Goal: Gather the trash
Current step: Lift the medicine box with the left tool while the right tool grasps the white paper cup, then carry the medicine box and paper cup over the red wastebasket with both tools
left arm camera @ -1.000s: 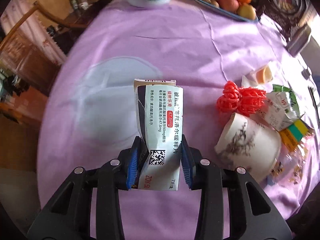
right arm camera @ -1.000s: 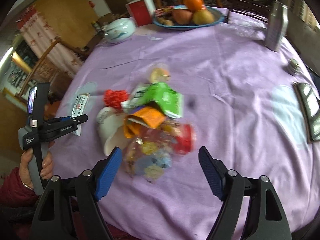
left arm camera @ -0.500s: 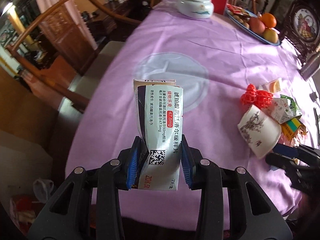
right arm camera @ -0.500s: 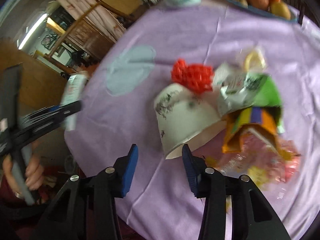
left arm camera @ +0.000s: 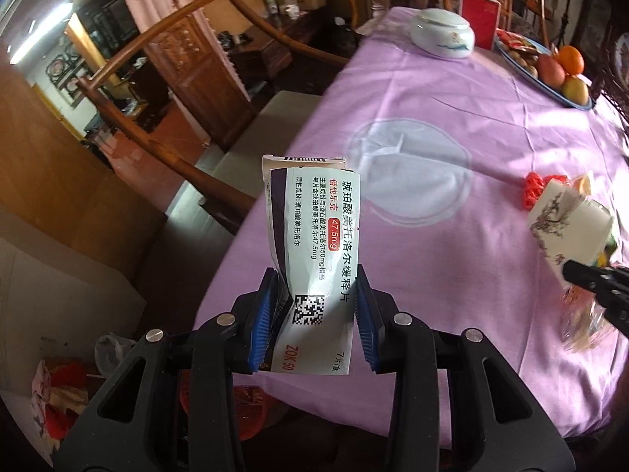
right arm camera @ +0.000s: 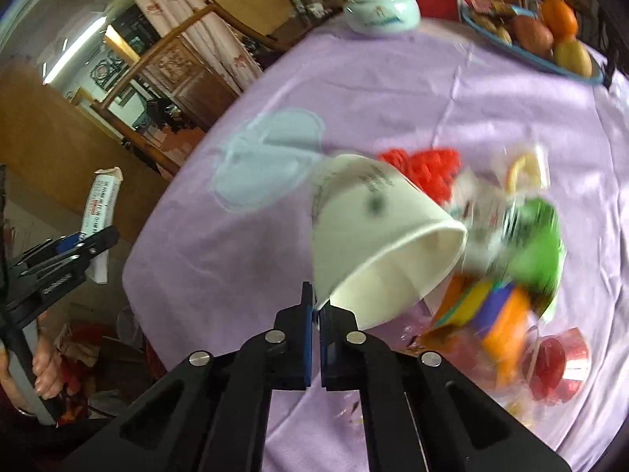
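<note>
From the left gripper's camera, the left gripper squeezes a white medicine box between its blue pads. The box is crushed in at the bottom where the pads press it. It stands up tall, held out over the near edge of the table, and part of it hangs past the edge above the floor. The purple tablecloth covers the table. A paper cup lies tipped on its side at the right, with a red net touching it behind. A black tip of the right gripper pokes in at the cup. Far back sit a white lidded bowl and a fruit plate. A wooden chair stands to the left of the table.

From the right gripper's camera, the right gripper is pinched tight on the rim of the paper cup. The cup's open mouth faces the camera and its bottom points away. The red net is just behind the cup. A blurry pile of trash lies to the right: a green wrapper, an orange wrapper and a red shiny wrapper. Off to the left, past the table edge, the left gripper holds the medicine box up in the air, and a hand grips its handle.
</note>
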Tool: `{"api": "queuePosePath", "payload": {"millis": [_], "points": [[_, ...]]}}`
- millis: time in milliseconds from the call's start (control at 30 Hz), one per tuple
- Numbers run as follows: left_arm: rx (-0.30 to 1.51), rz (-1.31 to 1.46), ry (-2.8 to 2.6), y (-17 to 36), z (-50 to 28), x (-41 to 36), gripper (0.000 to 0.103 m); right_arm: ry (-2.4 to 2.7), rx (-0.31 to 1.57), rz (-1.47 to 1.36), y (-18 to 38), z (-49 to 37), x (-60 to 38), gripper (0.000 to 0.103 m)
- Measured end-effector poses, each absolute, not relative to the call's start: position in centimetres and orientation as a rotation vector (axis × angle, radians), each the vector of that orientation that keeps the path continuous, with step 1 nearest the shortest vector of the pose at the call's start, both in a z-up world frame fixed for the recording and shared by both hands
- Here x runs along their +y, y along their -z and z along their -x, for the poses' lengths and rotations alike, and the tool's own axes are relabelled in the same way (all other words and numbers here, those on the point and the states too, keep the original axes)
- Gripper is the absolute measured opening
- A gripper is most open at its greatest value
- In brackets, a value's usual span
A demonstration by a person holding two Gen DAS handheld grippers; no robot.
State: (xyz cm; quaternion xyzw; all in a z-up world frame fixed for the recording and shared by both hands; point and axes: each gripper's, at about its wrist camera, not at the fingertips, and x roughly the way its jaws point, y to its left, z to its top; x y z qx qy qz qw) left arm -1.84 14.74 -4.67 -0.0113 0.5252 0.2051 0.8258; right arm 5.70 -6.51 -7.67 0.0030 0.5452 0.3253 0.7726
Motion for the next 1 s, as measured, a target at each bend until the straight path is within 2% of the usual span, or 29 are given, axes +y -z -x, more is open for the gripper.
{"api": "queuePosePath", "payload": {"millis": [400,1000], "points": [[1.067,0.043,-0.532,3.5,4.7,16.7,0.039,-0.799,1.131,0.014,3.8,-3.7,-4.9,0.003],[1.076,0.19,-0.719,4.5,12.7,22.8,0.039,-0.976,1.126,0.19,2.9,0.2,3.6,0.003]]}}
